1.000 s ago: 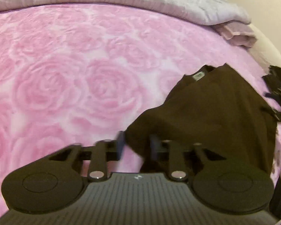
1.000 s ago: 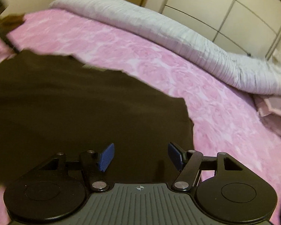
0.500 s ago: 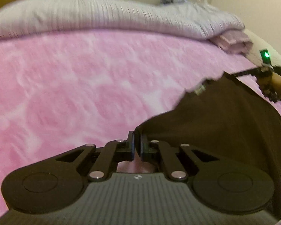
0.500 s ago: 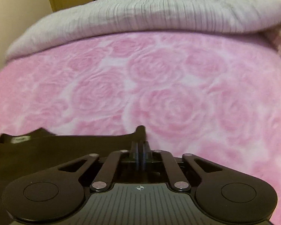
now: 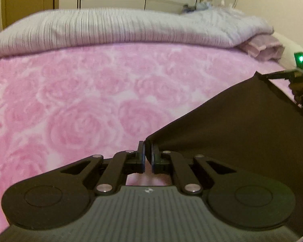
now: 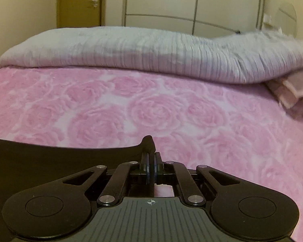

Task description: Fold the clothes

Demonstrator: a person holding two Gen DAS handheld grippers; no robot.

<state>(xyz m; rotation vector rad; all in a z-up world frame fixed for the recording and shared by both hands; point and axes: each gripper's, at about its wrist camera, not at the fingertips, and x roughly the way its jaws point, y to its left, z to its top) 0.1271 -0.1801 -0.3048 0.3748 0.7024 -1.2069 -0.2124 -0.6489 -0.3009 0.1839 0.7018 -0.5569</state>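
Both grippers now up off bed; second ago right jaws were wide apart, now pressed onto cloth. Dark brown garment hangs taut, smooth, between left gripper and right gripper, each pinching one corner. Ahead: plush pink rose blanket, ribbed grey quilt, cream wardrobe doors.

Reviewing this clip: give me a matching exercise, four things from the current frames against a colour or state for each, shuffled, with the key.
1. left gripper
2. dark brown garment
3. rose-pattern blanket
4. ribbed quilt

A. pink, spread over the bed
B. shut on a corner of cloth
C. held taut between both grippers
D. grey-lilac, heaped along the far side

Pairs: 1-B, 2-C, 3-A, 4-D
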